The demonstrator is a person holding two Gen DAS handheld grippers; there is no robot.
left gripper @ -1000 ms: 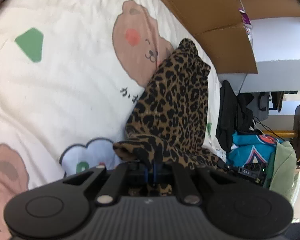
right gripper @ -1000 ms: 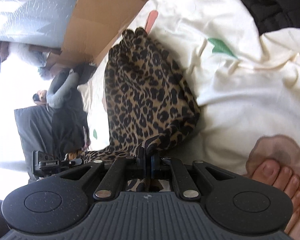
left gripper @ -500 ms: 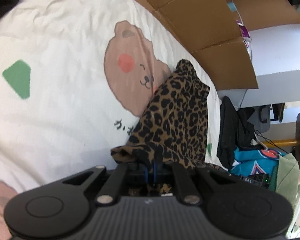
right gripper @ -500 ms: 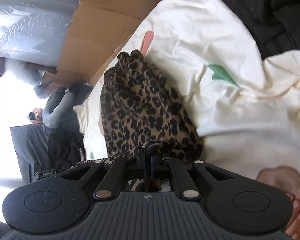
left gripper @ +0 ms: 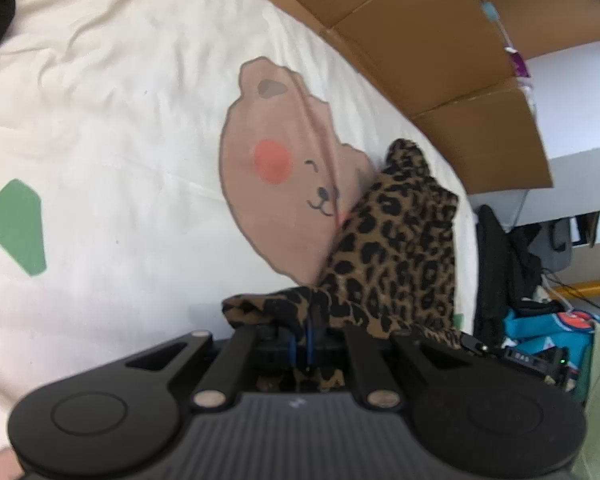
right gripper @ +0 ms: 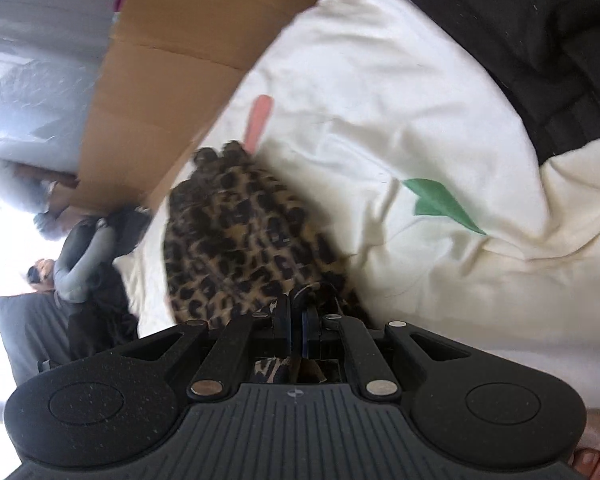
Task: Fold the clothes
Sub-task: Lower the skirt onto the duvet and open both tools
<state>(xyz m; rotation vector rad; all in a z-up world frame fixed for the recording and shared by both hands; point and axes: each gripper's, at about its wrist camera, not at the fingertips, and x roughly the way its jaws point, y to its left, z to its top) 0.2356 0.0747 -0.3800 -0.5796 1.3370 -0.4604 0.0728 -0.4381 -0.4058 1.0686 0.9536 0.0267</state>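
Gripping the leopard-print garment [left gripper: 396, 248] at its near edge, the left tongs [left gripper: 303, 334] were pinched nearly shut on a fold of the cloth, a rolled hem bunching toward 9 o'clock of the fingertips. The garment ran from the tongs toward 1 o'clock across the cream bedsheet [left gripper: 100, 120], its far end lying against a printed bear face [left gripper: 284, 184] and near a flattened cardboard sheet [left gripper: 440, 60] at the bed's edge. A green shape [left gripper: 14, 226] was printed on the sheet at 9 o'clock.

In the right wrist view, the right tongs [right gripper: 298, 318] were likewise clamped almost closed on the same leopard-print garment [right gripper: 236, 240], which spread from the fingertips toward 11 o'clock over the bedsheet [right gripper: 380, 100]. The picture was blurred there. Cardboard [right gripper: 172, 60] lay beyond it at 11 o'clock, a black garment [right gripper: 520, 32] at 1 o'clock, and a green printed leaf [right gripper: 440, 204] at 2 o'clock. Toes of a bare foot [right gripper: 592, 458] showed at 4 o'clock, at the frame's edge.
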